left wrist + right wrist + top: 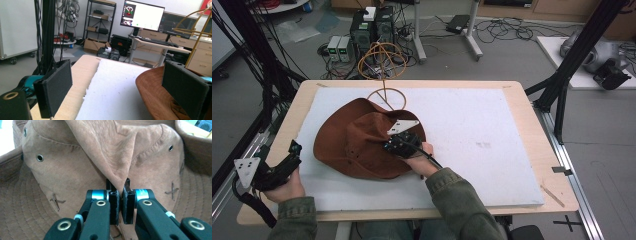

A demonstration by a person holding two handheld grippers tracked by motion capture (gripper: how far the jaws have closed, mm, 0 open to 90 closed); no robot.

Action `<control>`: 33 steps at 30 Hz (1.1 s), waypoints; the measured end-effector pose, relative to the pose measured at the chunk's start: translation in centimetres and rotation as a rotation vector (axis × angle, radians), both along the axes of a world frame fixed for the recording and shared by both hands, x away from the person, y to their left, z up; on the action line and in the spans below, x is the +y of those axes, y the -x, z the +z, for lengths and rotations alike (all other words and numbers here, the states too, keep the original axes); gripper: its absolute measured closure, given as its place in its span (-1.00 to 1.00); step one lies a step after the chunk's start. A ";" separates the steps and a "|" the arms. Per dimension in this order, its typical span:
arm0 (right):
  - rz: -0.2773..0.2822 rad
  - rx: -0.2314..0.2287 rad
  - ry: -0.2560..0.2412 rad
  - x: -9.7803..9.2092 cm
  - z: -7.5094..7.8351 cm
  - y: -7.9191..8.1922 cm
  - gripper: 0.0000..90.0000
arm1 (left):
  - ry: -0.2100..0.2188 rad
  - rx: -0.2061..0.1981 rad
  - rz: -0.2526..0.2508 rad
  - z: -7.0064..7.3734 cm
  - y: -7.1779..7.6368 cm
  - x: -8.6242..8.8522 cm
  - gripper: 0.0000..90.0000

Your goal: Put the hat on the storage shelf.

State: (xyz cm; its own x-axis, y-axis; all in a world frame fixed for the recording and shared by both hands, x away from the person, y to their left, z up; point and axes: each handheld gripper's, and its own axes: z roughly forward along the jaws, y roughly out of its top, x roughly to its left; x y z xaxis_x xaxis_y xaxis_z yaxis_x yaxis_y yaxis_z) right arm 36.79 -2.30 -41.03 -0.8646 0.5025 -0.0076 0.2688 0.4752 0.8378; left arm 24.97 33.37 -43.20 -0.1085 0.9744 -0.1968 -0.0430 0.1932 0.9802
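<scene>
While the bench [522, 115] spreads out below me under its white sheet [472, 145], the brown hat [357, 145] takes up the left-middle of that sheet, lying with its brim flat on the sheet and its soft crown crumpled. Behind the hat, at the far edge of the bench, a thin gold wire stand [384, 85] rises, with its round base ring partly under the brim.

My right gripper [399, 142] sits on top of the hat's crown, my hand behind it on the near side. From the right gripper view, its jaws are pressed together on a fold of the hat [110, 150], the suede pinched up into a ridge between them. Small metal eyelets [39, 158] and stitched crosses [56, 201] show on the crown to either side of that fold.

My left gripper [287, 157] is well apart from the hat, held over the near left corner of the bench, off the white sheet. Its jaws stand spread wide with nothing between them; in the left gripper view the brim of the hat [152, 92] lies just beyond the right-hand jaw.
</scene>
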 end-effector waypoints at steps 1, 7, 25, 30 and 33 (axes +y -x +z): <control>0.000 0.000 0.000 0.0 0.0 0.0 0.95 | 0.000 0.001 -0.001 0.0 0.0 0.0 -0.78; 0.007 -0.005 -0.073 -1.3 1.4 0.5 0.95 | 0.005 -0.010 0.006 0.1 0.2 0.0 -0.78; 0.047 -0.116 -0.373 -8.0 5.3 2.8 0.95 | 0.018 -0.006 -0.001 0.0 0.1 0.0 -0.78; 0.031 -0.184 -0.469 -9.5 6.4 2.8 0.94 | 0.011 -0.009 -0.009 0.1 0.0 -0.3 -0.78; 0.017 -0.199 -0.508 -10.0 6.7 2.8 0.94 | 0.009 -0.010 -0.012 0.1 0.0 -0.4 -0.78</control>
State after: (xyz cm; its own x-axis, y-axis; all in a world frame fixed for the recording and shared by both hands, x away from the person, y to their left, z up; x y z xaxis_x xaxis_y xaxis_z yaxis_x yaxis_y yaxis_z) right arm 34.03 -12.30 -34.31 -0.8792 0.4716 0.0682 0.0776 0.0004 0.9970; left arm 25.00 32.96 -43.09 -0.0945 0.9739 -0.2064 -0.0504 0.2024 0.9780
